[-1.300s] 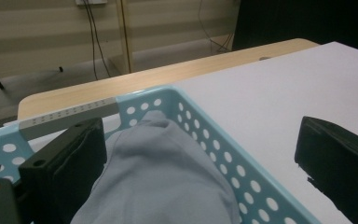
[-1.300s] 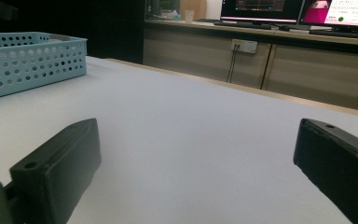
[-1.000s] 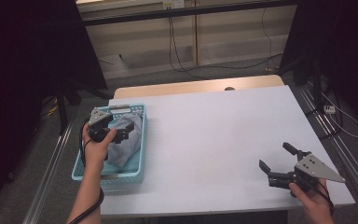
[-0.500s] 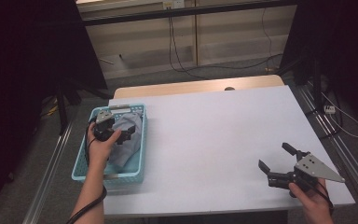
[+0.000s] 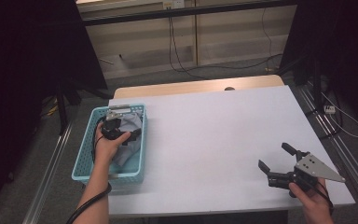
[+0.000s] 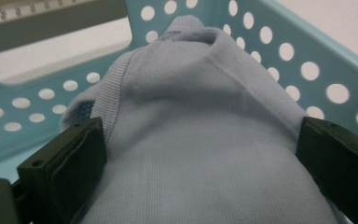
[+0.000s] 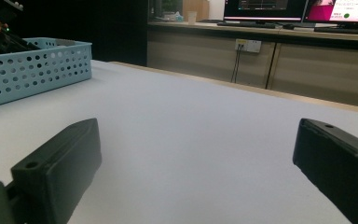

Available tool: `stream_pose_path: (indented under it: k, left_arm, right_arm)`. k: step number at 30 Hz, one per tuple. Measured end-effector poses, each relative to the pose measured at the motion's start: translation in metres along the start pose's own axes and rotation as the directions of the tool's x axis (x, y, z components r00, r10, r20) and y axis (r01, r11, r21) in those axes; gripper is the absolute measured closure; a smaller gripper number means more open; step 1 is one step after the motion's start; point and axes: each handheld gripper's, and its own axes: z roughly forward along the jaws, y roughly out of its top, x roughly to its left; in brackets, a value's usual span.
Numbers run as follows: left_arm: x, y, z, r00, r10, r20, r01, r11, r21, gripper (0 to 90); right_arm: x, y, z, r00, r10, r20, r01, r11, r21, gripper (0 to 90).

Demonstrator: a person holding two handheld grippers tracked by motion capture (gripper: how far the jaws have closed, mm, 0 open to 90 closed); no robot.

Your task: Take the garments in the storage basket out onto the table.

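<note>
table: white top, bare across its middle and far side; the work sits at its left edge.
basket: pale blue, perforated, standing at the left edge of the table, long side along that edge.
cloth: pale blue knit, bunched inside the basket, a fold rising against the far wall; in the high view it lies grey-blue in the basket's right half.
left tool: a second ago it hung over the basket's far end; now it has come down into the basket and sits on the cloth. In the left gripper view its jaws stand wide, one on each side of the raised fold, the fabric bulging between them and touching both, not yet pinched.
right tool: unchanged over the last second, held just above the near right corner of the table, jaws spread, nothing between them; its own view looks along the bare top toward the basket.
what changed: only the left tool moved, from above the cloth to straddling it.
meaning: the reach looks finished and the grasp is the step in hand; closing on the fold should allow lifting the cloth out.
risk: the jaws may catch just a thin layer, or the cloth may drag the light basket.
</note>
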Motion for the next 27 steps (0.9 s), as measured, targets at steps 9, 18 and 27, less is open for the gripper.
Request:
stream_pose_path:
  k: [9, 18, 27]
  left_arm:
    - [0.002, -0.002, 0.009, 0.9996, -0.020, 0.020, 0.019, 0.9987, 0.048, 0.2]
    - [0.004, -0.004, 0.015, 0.9981, -0.059, 0.016, 0.058, 0.9959, 0.069, 0.2]
    - [0.002, -0.006, 0.018, 0.9962, -0.087, 0.004, 0.086, 0.9903, 0.109, 4.3]
  right_arm:
    - [0.000, 0.000, 0.000, 1.0000, -0.005, 0.001, 0.005, 1.000, 0.001, 0.7]
    - [0.000, 0.000, 0.000, 0.9997, -0.025, 0.002, 0.025, 1.000, 0.007, 0.7]
    - [-0.001, 0.000, -0.001, 0.9995, -0.032, 0.005, 0.032, 0.999, 0.005, 0.7]
